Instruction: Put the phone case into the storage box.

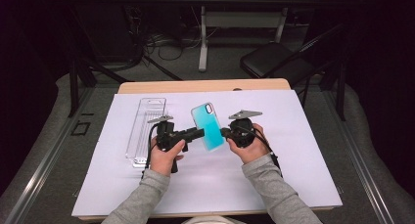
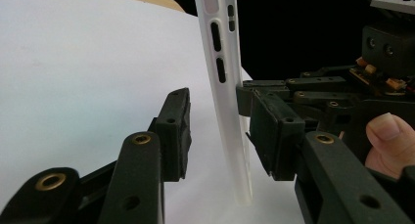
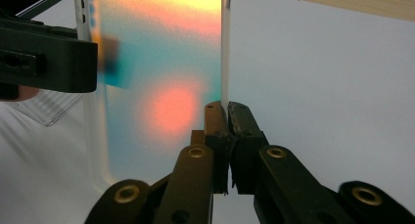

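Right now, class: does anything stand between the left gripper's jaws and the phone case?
Nothing visible does. In the left gripper view, the phone case stands on edge inside the open jaws of the left gripper, with only bare gaps on both sides. The right gripper already pinches the case's other edge.

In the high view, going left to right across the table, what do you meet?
Clear plastic tray → left gripper → turquoise phone case → right gripper, all over the white sheet.
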Demonstrator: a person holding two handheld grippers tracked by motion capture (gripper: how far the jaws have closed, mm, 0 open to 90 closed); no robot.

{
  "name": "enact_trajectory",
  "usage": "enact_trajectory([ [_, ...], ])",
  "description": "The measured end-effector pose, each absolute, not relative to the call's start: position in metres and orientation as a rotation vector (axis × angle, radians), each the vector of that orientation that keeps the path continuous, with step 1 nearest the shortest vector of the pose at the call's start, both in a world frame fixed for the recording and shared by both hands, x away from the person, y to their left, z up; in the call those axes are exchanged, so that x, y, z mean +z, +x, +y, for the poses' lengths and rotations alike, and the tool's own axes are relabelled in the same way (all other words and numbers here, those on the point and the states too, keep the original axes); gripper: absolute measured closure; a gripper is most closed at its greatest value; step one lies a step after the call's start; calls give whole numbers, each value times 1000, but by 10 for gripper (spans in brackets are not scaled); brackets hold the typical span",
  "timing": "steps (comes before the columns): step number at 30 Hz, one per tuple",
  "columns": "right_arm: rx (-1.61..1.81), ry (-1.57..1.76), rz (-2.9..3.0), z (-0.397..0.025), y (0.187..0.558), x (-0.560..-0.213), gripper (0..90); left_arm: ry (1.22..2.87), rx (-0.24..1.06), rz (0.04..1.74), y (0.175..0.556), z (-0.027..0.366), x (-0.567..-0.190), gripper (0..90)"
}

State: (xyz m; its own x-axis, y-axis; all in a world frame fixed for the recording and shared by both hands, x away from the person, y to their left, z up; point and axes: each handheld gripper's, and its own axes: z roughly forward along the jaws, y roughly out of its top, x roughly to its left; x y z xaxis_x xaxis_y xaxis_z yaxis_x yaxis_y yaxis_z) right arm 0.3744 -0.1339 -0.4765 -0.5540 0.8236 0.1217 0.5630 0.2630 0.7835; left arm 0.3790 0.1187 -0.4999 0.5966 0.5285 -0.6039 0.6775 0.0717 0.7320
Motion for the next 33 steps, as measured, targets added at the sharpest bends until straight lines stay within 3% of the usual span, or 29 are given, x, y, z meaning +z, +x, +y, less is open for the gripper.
enact_trajectory([
  [12,1180,1269,2236,-133,374,-477,878,1569,-166,1043,379,120,-501,705],
  [33,1182,1270,2246,-132,375,-479,878,1537,-215,1068,379,121,-504,778],
])
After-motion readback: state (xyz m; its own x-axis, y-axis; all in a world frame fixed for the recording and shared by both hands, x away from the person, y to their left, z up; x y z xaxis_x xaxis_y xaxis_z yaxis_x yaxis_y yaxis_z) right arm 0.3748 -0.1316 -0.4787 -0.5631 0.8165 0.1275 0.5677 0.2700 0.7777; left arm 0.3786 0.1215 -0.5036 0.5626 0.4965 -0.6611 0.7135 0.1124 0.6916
